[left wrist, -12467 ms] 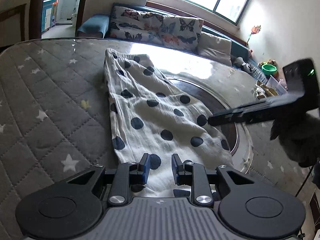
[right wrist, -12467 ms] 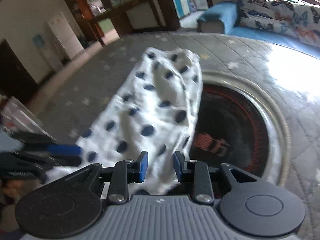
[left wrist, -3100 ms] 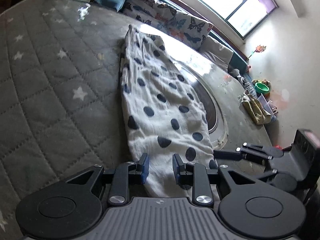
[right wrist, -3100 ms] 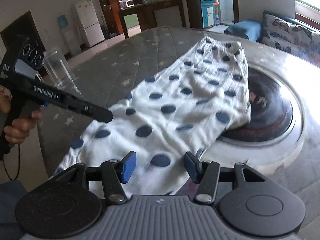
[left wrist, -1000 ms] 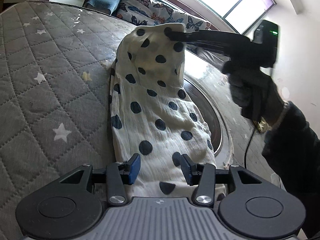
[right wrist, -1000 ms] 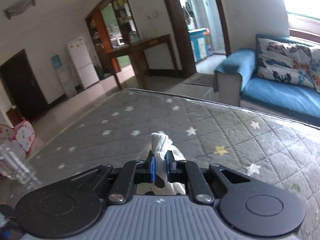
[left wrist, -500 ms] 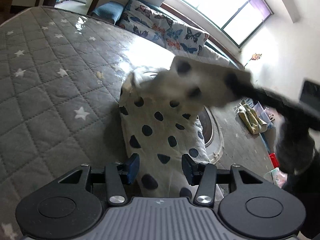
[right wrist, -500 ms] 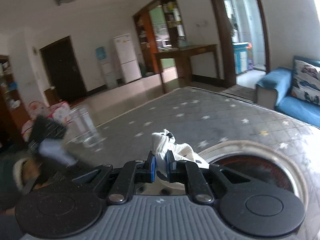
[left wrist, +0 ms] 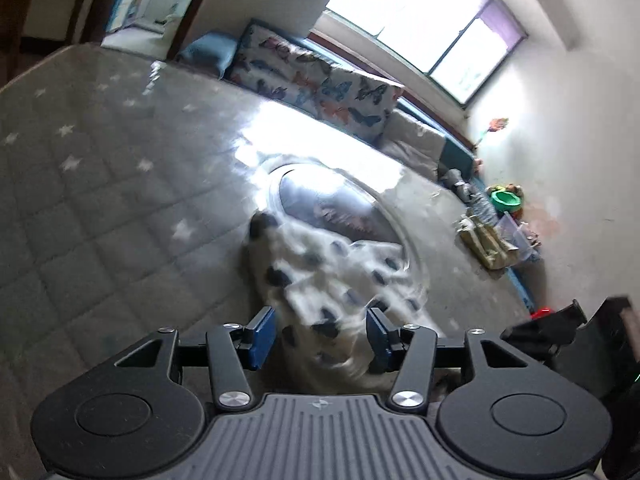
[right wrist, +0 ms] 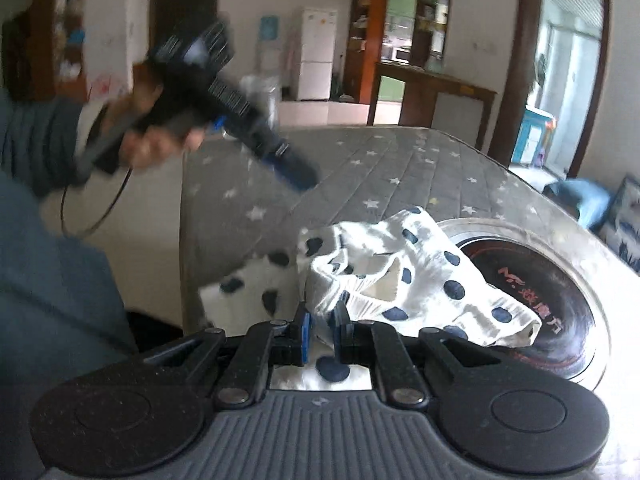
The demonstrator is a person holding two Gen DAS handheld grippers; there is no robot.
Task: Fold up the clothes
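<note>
White cotton dotted with dark blue spots, the garment (right wrist: pixel 404 280) lies bunched and doubled over on itself near the front edge of the tabletop (right wrist: pixel 400 168), which is covered with a grey quilted cloth printed with pale stars. One side of the garment drapes over the rim of a round turntable (right wrist: pixel 560 280) with a metal ring and a dark glass centre set into the tabletop; the other side hangs off the tabletop's edge.

In the right wrist view, the right claw (right wrist: pixel 321 330) is pinched onto a fold of the garment's elastic hem, its blue-padded fingers nearly together with the fabric between them. The left claw (right wrist: pixel 296 168) appears in the same view, raised above the tabletop and blurred, held in the person's left hand (right wrist: pixel 156 140), apart from the garment.

From the left wrist view, the left claw (left wrist: pixel 321 334) is spread wide with nothing between its blue pads (left wrist: pixel 262 332); the garment (left wrist: pixel 336 276) sits blurred below and ahead of it. The right claw's body (left wrist: pixel 560 336) shows at the lower right edge. A sofa with butterfly-print cushions (left wrist: pixel 320 84) stands beyond the tabletop, under a bright window.
</note>
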